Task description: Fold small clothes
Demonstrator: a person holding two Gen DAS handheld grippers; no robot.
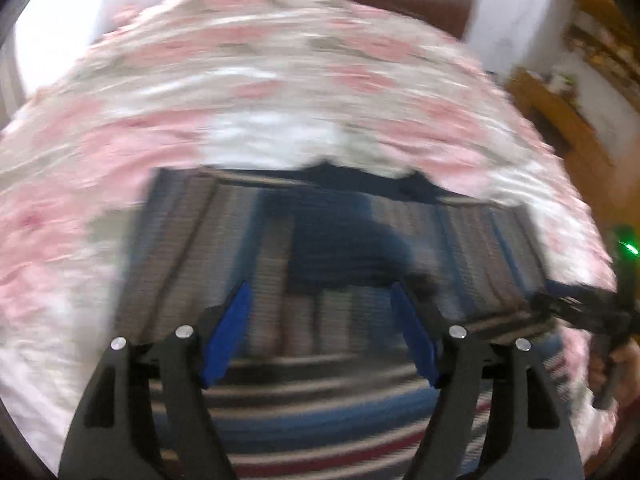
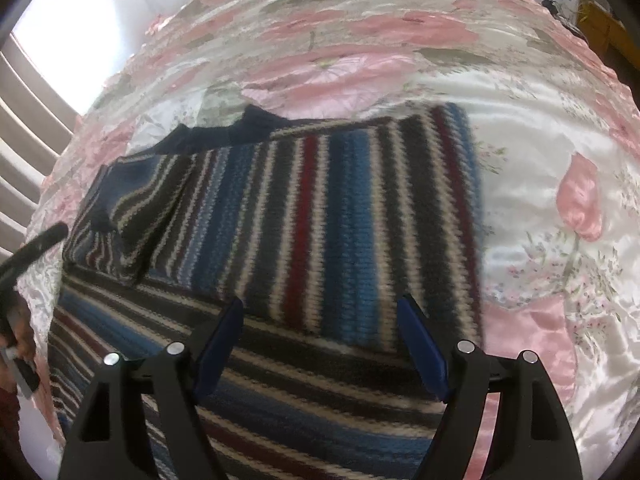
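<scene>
One knitted garment, a striped sweater [image 2: 320,216], lies flat on a bedspread [image 2: 540,128]. Knit is coarse and ribbed-looking, with bands of blue, black, cream and dark red. Part of the body is folded so that its stripes run near-to-far, while the layer nearest the camera shows stripes running left-to-right. A sleeve [image 2: 136,196] is laid across the far-left part, with a navy collar or cuff edge [image 2: 240,128] beyond it. Right edge of the folded panel is straight.

Bedspread: glossy, satin-like, white ground with large pink flowers and grey-green leaves, lightly wrinkled.

Right gripper [image 2: 320,344]: black arms with blue finger pads [image 2: 424,356], pointed forward over the near part of the sweater. Jaws spread wide, nothing between them; whether the tips touch the knit cannot be told.

Left gripper [image 1: 320,328]: same build, also over the sweater [image 1: 320,420], jaws wide apart and empty. Left view is heavily motion-blurred, so stripe detail is smeared. Contact with the fabric cannot be told.

At the right edge of the left view the other gripper's dark body [image 1: 592,312] shows, with a hand [image 1: 616,368] around its handle. Brown wooden furniture [image 1: 560,120] stands far right.
</scene>
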